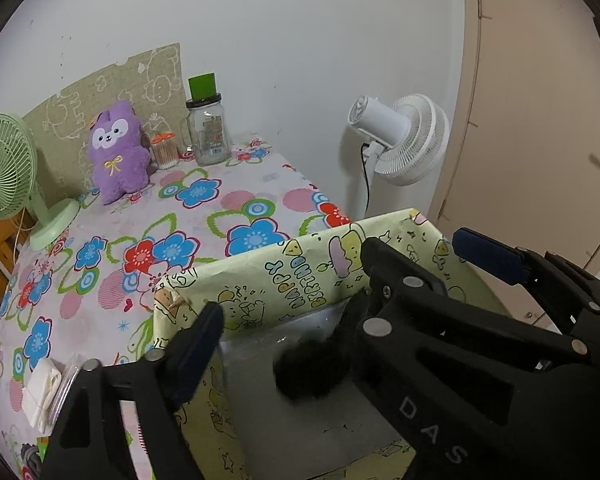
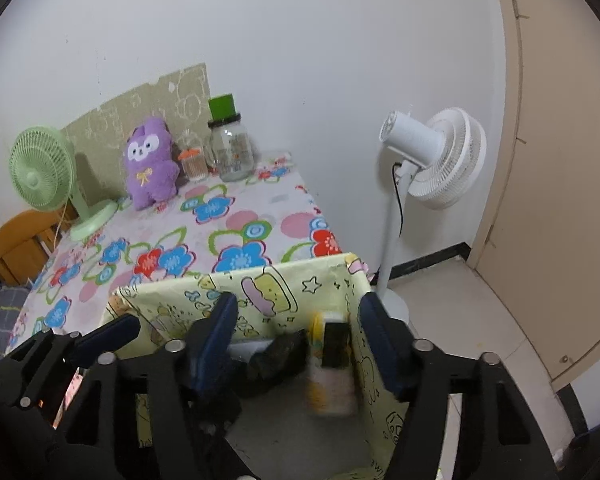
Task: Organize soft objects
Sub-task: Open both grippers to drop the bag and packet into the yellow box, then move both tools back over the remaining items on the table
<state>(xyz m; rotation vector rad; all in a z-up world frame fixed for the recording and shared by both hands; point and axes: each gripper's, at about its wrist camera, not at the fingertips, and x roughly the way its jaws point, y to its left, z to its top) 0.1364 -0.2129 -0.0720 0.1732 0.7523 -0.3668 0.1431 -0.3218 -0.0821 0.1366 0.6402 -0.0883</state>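
Purple plush (image 1: 116,152) sits upright on table; dark fuzzy item (image 1: 312,372) inside box (image 1: 260,276).

Blurred yellow-black object (image 2: 330,360) inside box (image 2: 260,284)

Tablecloth (image 1: 204,216): pale pink ground, blue and red flowers ringed in green, striped pink discs. Box (image 1: 300,280): pale yellow-green wrap printed with cartoon figures, stars and lettering; grey inside. Plush toy (image 1: 114,152): purple, white face patch, yellow bow. Desk fan (image 1: 10,172): mint green. Standing fan (image 1: 404,136): white, black cord. Glass jar (image 1: 209,130): clear, dark lid, a bright green cap on top. Wall panel (image 1: 112,88): olive with white line doodles. Both grippers, left (image 1: 336,292) and right (image 2: 296,344): black frames, navy blue pads. Door (image 2: 560,160): beige.
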